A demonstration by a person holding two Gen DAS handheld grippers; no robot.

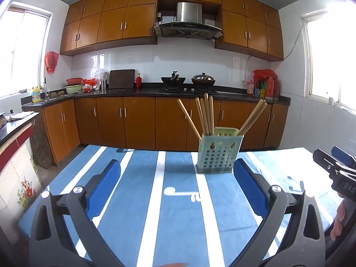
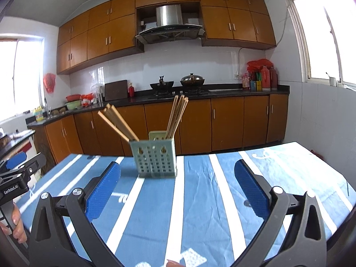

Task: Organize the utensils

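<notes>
Left claw: released, empty.
Right claw: released, empty.
Holder: ahead.
Risk: clipping leaning chopsticks could topple it.

Holder with chopsticks fanned left and right above it: sole obstacle. Cloth bare on holder's left, right and near sides.

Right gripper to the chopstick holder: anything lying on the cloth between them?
Nothing. In the right wrist view, only bare striped tablecloth lies between the open right gripper and the chopstick holder.
</notes>
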